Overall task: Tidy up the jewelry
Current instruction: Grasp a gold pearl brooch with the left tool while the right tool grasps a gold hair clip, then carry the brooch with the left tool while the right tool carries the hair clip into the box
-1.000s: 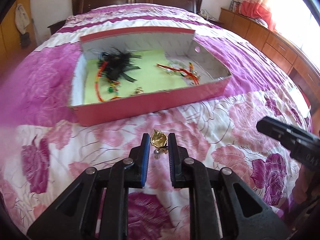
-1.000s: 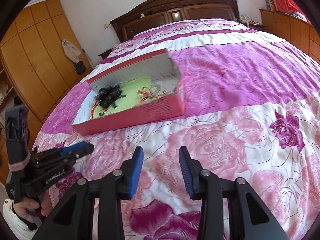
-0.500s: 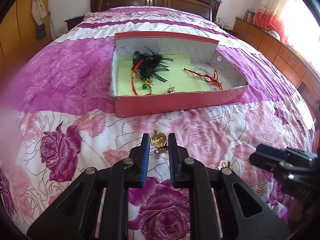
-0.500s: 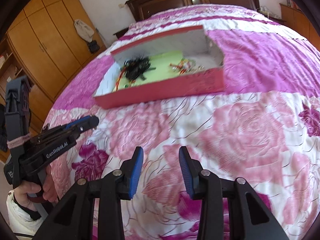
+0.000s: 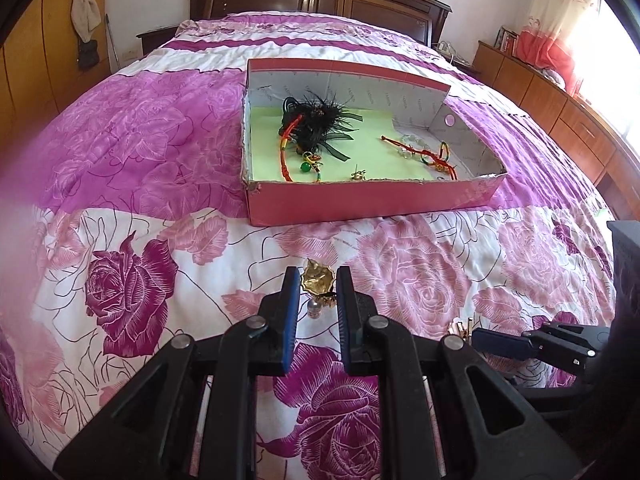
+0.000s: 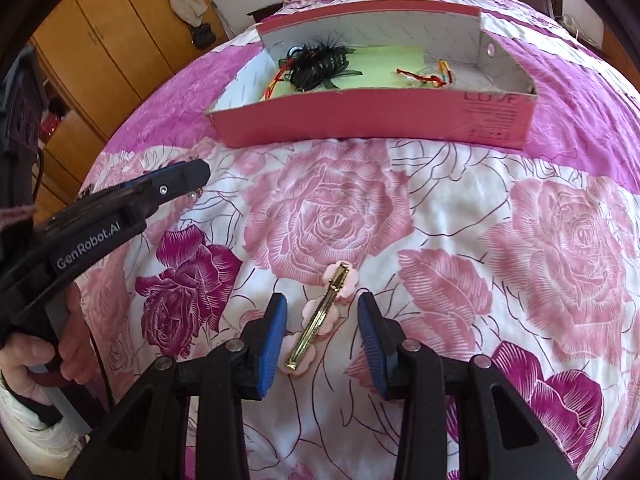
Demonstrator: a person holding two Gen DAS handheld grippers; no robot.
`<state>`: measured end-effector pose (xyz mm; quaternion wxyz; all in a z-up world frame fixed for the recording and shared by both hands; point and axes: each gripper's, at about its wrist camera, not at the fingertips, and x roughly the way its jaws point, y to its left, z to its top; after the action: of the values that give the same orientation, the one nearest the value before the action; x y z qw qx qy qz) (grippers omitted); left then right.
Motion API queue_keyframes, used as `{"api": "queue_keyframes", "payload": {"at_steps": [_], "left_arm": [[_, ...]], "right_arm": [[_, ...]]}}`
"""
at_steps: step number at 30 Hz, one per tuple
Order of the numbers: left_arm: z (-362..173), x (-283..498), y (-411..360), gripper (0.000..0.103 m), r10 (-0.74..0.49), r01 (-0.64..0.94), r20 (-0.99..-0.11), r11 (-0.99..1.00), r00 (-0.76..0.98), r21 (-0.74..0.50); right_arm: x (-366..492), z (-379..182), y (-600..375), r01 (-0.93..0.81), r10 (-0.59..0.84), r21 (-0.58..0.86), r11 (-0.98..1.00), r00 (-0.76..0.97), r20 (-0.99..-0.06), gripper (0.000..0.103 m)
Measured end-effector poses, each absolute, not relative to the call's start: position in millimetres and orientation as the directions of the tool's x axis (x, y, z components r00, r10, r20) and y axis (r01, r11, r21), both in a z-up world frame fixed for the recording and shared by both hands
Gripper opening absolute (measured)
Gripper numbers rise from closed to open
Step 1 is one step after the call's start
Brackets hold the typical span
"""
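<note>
- Left tool (image 5: 317, 290): nearly closed, pinching a gold earring (image 5: 317, 280) by the edges of its top plate; small beads hanging below, above the bed (image 5: 132, 184).
- Right tool (image 6: 322, 320): partly open, holding nothing; pads on either side of the clip (image 6: 320, 316), not touching it.
- Clip: a thin gold metal bar over pink flowers, lying flat and slanted on the bedspread, just between the 2 pads.
- Probably light and stiff along the bar; the flowers look softer and may deform or break off under pressure.
- Smooth metal likely slippery; the soft quilt may give way and let the clip tip.
- Best grip, as a judgement: across the middle of the bar, tool turned to match the slant.
- Box (image 6: 360, 120) well apart toward the headboard, already with bracelets and a black feather piece (image 5: 316, 124) inside; room left on the green lining.
</note>
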<state>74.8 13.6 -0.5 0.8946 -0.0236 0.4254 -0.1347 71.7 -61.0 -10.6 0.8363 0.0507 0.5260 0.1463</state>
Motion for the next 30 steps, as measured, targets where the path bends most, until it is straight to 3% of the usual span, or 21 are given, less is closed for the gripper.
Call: {"api": "queue_keyframes", "payload": {"at_steps": [5, 7, 15, 30], "left_arm": [[-3, 75, 12, 0.01, -0.26, 0.222, -0.759, 0.963, 0.596, -0.155], [-4, 75, 11, 0.01, -0.26, 0.223, -0.761, 0.962, 0.594, -0.154], [-1, 75, 10, 0.01, -0.261, 0.222, -0.755, 0.963, 0.602, -0.156], [17, 70, 5, 0.01, -0.297, 0.234, -0.7, 0.954, 0.649, -0.188]], "right_arm": [[74, -18, -56, -0.207, 0.282, 0.214, 0.955, 0.395, -0.874, 0.036], [75, -18, -55, -0.21, 0.287, 0.219, 0.953, 0.394, -0.873, 0.026], [74, -14, -72, -0.199, 0.374, 0.319, 0.927, 0.402, -0.836, 0.026], [69, 19, -102, -0.192, 0.377, 0.327, 0.925, 0.547, -0.747, 0.025]]}}
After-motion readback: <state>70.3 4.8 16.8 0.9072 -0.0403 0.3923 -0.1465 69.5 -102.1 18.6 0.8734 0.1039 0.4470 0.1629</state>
